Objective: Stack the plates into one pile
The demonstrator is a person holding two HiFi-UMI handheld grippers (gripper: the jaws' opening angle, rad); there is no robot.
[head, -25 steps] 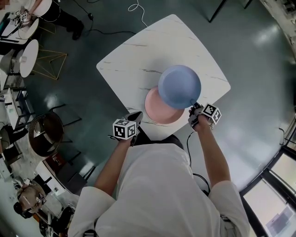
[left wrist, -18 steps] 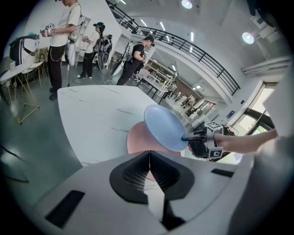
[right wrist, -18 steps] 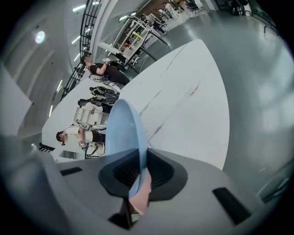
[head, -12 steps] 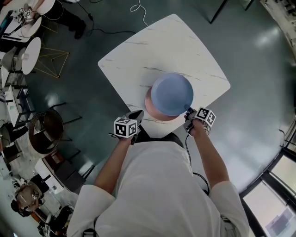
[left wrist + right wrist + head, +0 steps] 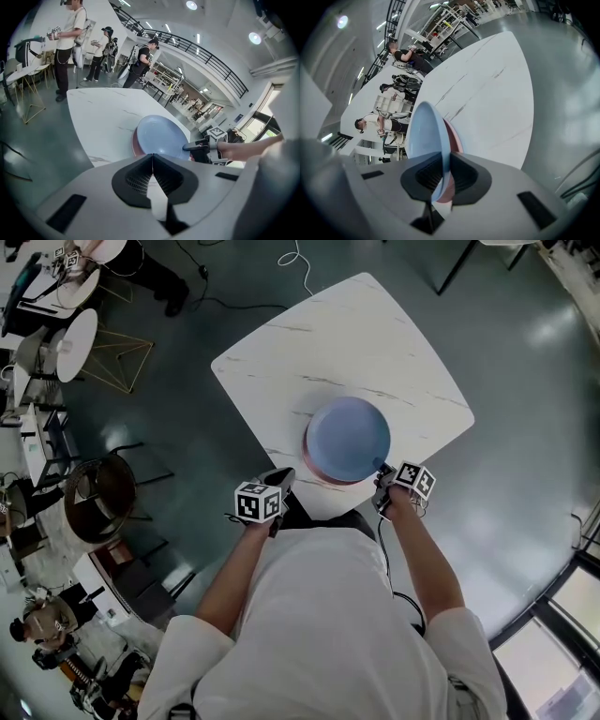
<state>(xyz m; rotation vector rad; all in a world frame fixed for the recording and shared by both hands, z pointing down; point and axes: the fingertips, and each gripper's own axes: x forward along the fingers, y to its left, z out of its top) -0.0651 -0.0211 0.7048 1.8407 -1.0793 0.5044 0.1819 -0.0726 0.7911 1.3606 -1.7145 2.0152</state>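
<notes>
A blue plate (image 5: pixel 348 438) hangs just over a pink plate (image 5: pixel 322 472) near the front edge of the white marble table (image 5: pixel 347 343). Only a thin pink rim shows under the blue one. My right gripper (image 5: pixel 382 469) is shut on the blue plate's near right rim; in the right gripper view the blue plate (image 5: pixel 427 136) runs between the jaws with the pink plate (image 5: pixel 452 140) behind it. My left gripper (image 5: pixel 278 478) is shut and empty at the table's front edge, left of the plates. The left gripper view shows the blue plate (image 5: pixel 159 137) beyond its closed jaws.
The table's far half is bare marble. Round side tables (image 5: pixel 75 343) and a dark chair (image 5: pixel 97 498) stand on the floor to the left. A cable (image 5: pixel 300 263) lies on the floor beyond the table. Other people (image 5: pixel 68 42) stand in the room.
My right gripper has carried the blue plate toward me and leftward, so it now covers almost all of the pink plate. The left gripper has stayed in place.
</notes>
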